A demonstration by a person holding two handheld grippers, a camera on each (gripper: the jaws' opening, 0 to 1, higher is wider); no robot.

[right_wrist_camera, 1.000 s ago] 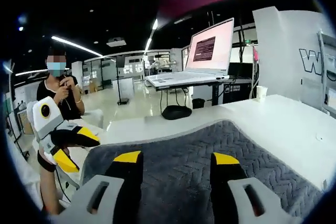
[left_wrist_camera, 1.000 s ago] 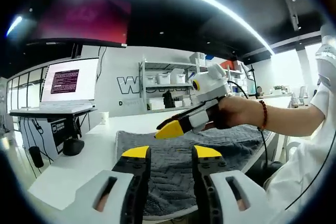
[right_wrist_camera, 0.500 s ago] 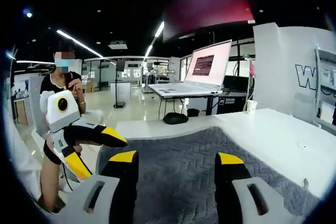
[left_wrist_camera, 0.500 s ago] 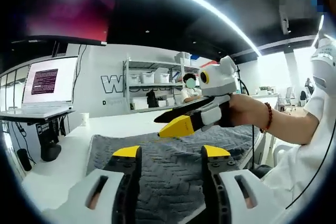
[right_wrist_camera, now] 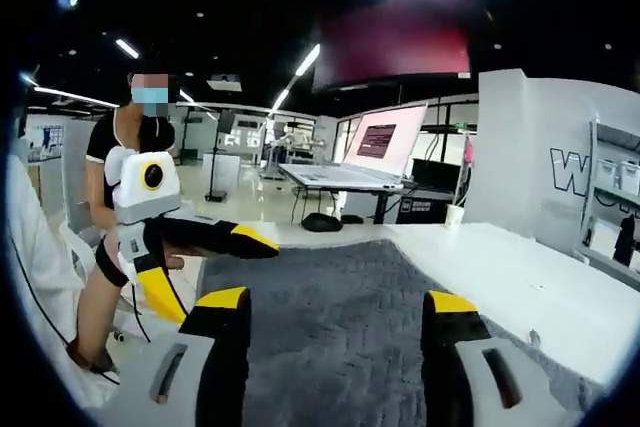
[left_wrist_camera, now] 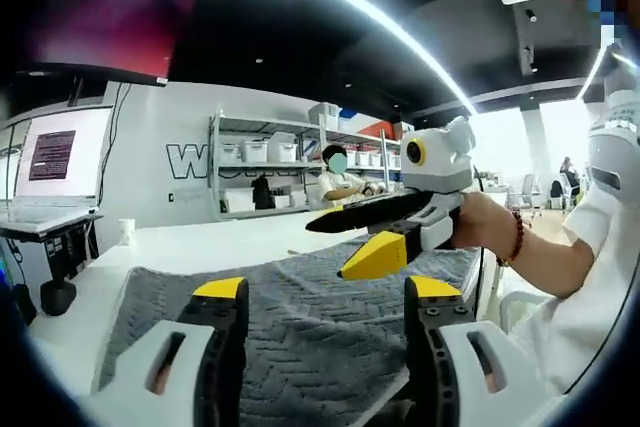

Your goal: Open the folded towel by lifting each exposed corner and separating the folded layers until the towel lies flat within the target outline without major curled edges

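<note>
Low opposing views across towel (left_wrist_camera: 300, 317)

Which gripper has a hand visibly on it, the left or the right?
The right gripper, seen in the left gripper view: a hand with a beaded bracelet wraps its grip. The left gripper, beside the towel, shows no hand.

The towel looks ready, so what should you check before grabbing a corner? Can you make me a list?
1. Grey towel lies on the white table: ok.
2. Left hand-held gripper is open, with nothing between its jaws: ok.
3. Right hand-held gripper is open, with nothing between its jaws: ok.
4. Both sit above the towel, not yet at a corner: not ok.
5. Which corner is the loose folded one: cannot tell.
6. Target outline on the table: cannot tell.
</note>
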